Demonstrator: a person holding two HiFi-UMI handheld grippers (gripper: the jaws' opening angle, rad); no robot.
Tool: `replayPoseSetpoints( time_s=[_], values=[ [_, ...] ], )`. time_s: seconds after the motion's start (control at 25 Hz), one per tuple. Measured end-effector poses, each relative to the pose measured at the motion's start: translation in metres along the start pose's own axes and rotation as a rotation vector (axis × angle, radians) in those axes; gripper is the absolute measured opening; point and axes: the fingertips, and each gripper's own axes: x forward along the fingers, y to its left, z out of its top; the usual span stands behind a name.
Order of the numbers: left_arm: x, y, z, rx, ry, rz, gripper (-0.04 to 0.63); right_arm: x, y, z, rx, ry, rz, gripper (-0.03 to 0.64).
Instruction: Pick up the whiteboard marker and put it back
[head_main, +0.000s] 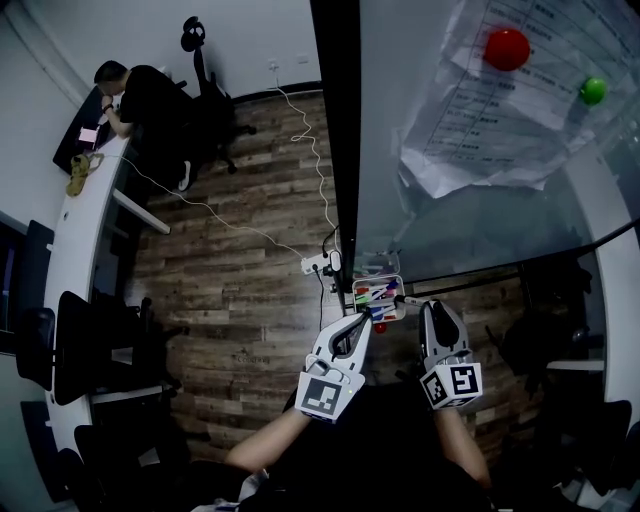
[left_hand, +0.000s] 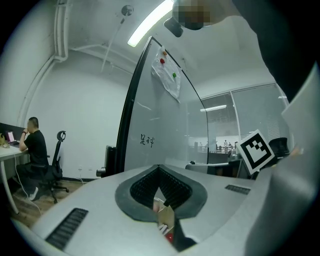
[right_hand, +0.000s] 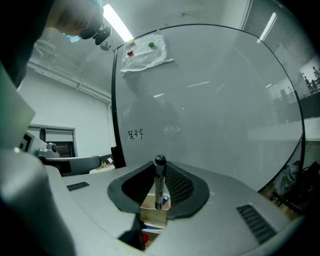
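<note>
Right hand-held gripper (head_main: 431, 309) pinching the black marker (right_hand: 159, 176) upright between its pads, the marker's lower end at the tray (right_hand: 151, 216) of markers below the whiteboard (right_hand: 210, 100). Left hand-held gripper (head_main: 359, 324), jaws pressed together on nothing, held just left of the right one, pointing toward the same tray.

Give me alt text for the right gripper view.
The right hand-held gripper holds a dark marker upright in its jaws, facing a whiteboard. A paper hangs at the board's upper left; a small box sits below.
</note>
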Motion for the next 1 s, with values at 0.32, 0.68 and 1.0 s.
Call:
replayPoseSetpoints(
  time_s=[0.32, 0.68, 1.0],
  values=[
    [0.005, 0.005, 0.001, -0.012, 0.0, -0.006, 0.008, 0.012, 0.001, -0.004, 0.005, 0.01, -0.007, 0.078],
    [0.008, 0.01, 0.001, -0.01, -0.005, 0.002, 0.008, 0.023, -0.006, -0.021, -0.006, 0.048, -0.019, 0.078],
    [0.011, 0.014, 0.0, -0.007, 0.002, 0.019, 0.008, 0.034, -0.01, -0.039, -0.011, 0.088, -0.014, 0.078]
  ],
)
